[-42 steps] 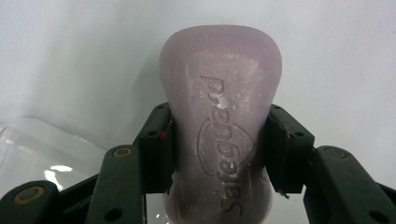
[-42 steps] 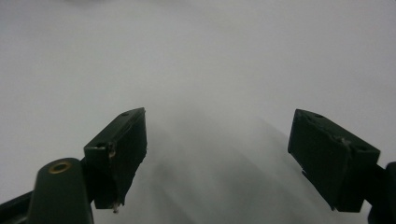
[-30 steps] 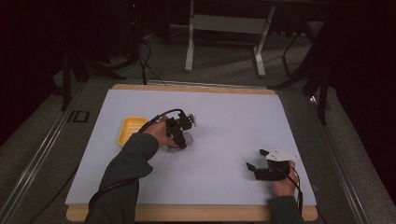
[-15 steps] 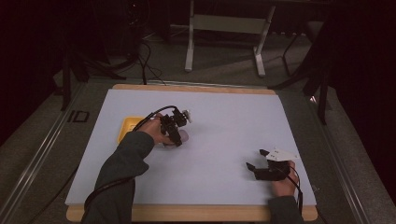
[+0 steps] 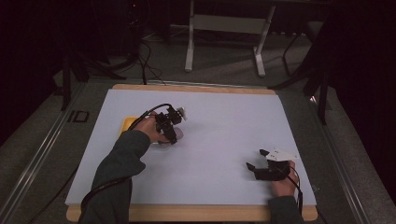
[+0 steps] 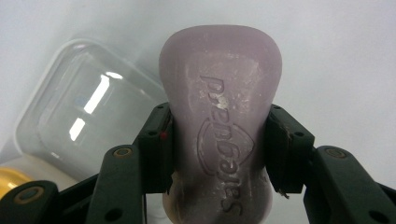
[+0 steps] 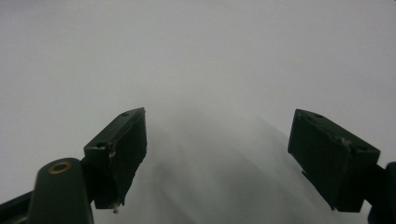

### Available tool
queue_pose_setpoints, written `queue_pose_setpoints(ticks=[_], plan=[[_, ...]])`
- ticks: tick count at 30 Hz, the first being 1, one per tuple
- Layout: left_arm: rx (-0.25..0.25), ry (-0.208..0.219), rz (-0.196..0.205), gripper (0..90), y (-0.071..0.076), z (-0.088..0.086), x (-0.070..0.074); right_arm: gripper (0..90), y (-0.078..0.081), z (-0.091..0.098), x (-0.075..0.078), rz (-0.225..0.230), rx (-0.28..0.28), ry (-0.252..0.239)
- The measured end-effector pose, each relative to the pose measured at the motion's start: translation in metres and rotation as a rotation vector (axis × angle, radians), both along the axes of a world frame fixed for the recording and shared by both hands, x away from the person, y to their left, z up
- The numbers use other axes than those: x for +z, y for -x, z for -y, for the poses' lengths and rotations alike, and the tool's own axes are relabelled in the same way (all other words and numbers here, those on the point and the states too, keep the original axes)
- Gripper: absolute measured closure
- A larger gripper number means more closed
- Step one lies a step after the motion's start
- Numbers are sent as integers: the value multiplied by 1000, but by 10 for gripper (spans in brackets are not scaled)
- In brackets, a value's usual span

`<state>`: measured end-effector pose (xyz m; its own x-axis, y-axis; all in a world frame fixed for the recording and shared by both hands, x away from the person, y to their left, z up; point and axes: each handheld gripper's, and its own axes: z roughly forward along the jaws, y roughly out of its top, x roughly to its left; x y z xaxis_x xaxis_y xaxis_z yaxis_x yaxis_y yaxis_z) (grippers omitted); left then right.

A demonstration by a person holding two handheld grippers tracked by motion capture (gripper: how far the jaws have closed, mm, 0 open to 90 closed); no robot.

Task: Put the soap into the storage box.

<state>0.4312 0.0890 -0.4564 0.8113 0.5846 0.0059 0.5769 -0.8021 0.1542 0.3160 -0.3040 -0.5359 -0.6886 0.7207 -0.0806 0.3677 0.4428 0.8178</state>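
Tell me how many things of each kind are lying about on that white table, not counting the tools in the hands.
Purple soap bar: 1
Clear plastic container: 1
Yellow object, partly hidden: 1
Total: 3

High view dim overall: room behind near black, the white sheet-covered table [image 5: 224,140] the only evenly lit area, soft grain, faint shadows under the hands. Left gripper view bright and sharp up close: embossed lettering crisp on the pale lilac soap bar [image 6: 222,126], white glare streaks from overhead light on the clear plastic lid [image 6: 88,116], background surface blown to flat grey-white. Right gripper view: black jaws in focus, table beyond soft and featureless, a diffuse grey shadow spreading between the jaws, slight darkening toward the corners.
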Motion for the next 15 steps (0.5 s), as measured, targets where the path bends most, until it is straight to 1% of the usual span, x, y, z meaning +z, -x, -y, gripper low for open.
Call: queue_pose_setpoints(ticks=[5, 7, 8, 12, 15], plan=[[32, -5, 5, 500, -2, -6, 2, 192, 0, 0, 0, 0, 0, 0], [32, -5, 5, 500, -2, -6, 2, 192, 0, 0, 0, 1, 0, 0], [50, -4, 10, 500, -2, -10, 3, 191, 0, 0, 0, 1, 0, 0], [76, 6, 19, 500, -3, -18, 4, 192, 0, 0, 0, 0, 0, 0], [95, 21, 21, 500, -3, -24, 5, 192, 0, 0, 0, 1, 0, 0]])
